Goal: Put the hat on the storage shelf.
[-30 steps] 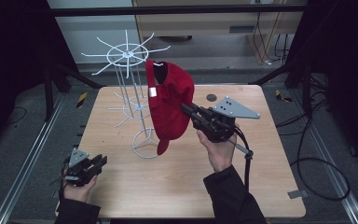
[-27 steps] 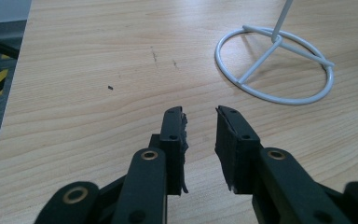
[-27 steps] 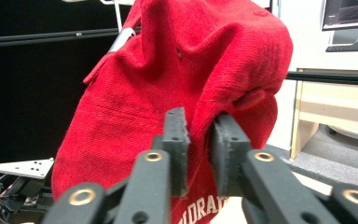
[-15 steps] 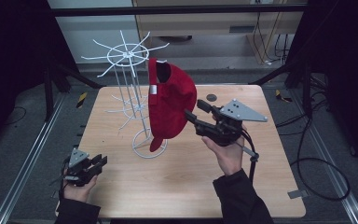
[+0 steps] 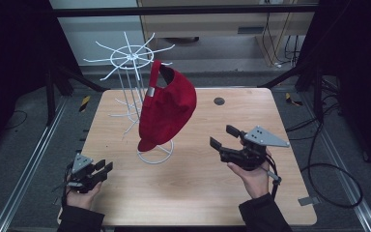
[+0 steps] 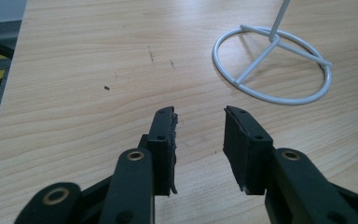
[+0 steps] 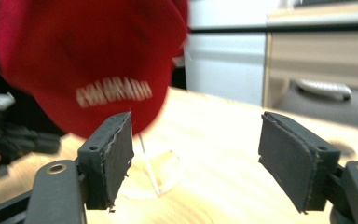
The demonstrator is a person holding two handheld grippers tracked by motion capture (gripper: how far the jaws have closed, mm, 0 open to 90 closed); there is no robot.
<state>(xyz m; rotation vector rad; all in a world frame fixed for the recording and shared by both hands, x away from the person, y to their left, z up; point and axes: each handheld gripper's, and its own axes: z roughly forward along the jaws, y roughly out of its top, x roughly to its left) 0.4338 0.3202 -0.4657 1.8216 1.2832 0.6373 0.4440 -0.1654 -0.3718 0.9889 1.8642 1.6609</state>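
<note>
A red cap (image 5: 166, 108) hangs by its back strap from a hook of the white wire rack (image 5: 131, 60), brim down over the rack's ring base (image 5: 154, 153). My right gripper (image 5: 224, 137) sits low over the table, to the right of the cap and apart from it; its jaws have just been opening and stand open with nothing between them. In the right gripper view the cap (image 7: 88, 60) with white lettering hangs beyond the gripper (image 7: 196, 163). My left gripper (image 5: 104, 167) rests at the table's front left corner, jaws just opened wider, empty (image 6: 198, 144), facing the ring base (image 6: 272, 70).
A wooden table (image 5: 183, 193) carries the rack. A small dark round spot (image 5: 219, 101) lies at the back right. Black frame bars run along both sides, and cables lie on the floor at the right. A cabinet with a handle (image 7: 324, 88) stands beyond the table.
My right gripper let go of the cap, drew back to the right and sank toward the table, jaws now wide. The cap swung back and hangs free. The left gripper opened a little.
</note>
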